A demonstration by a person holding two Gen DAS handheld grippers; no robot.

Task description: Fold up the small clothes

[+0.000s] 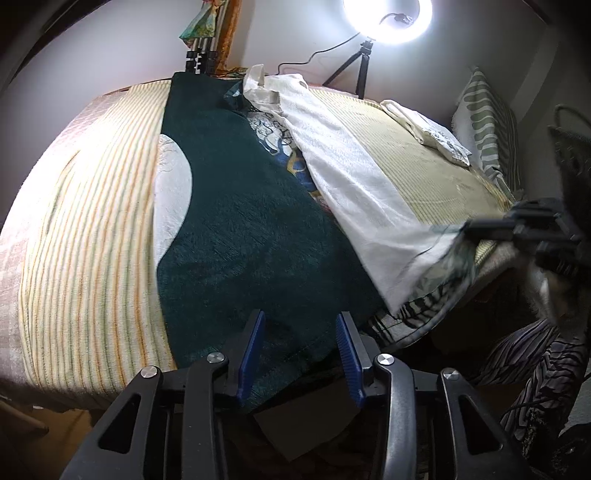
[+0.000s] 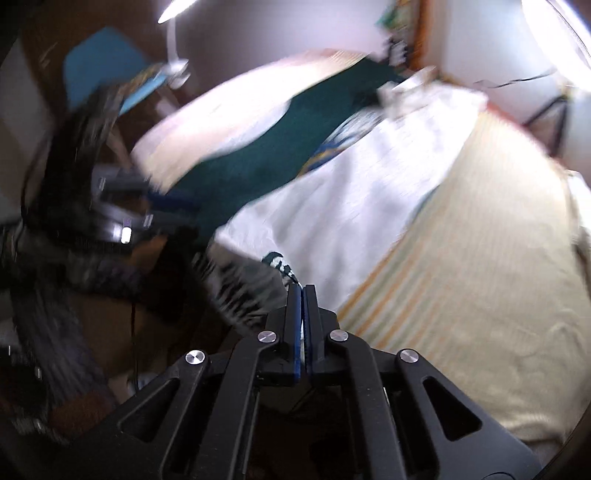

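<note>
A dark green garment [image 1: 240,236] lies spread lengthwise on the striped bed [image 1: 92,221]. A white inner-side flap [image 1: 351,177] of it is folded over along its right side, with a printed pattern [image 1: 280,144] showing between. My left gripper [image 1: 301,317] is open, its blue pads either side of the garment's near hem. My right gripper [image 2: 303,290] is shut on the white flap's near corner [image 2: 280,264]; it shows at the right in the left wrist view [image 1: 469,229]. The right wrist view is motion-blurred.
A folded white garment [image 1: 424,129] lies at the bed's far right by a green-patterned pillow [image 1: 484,122]. A ring light on a tripod [image 1: 388,18] stands at the far side. The bed's near edge drops off below my grippers.
</note>
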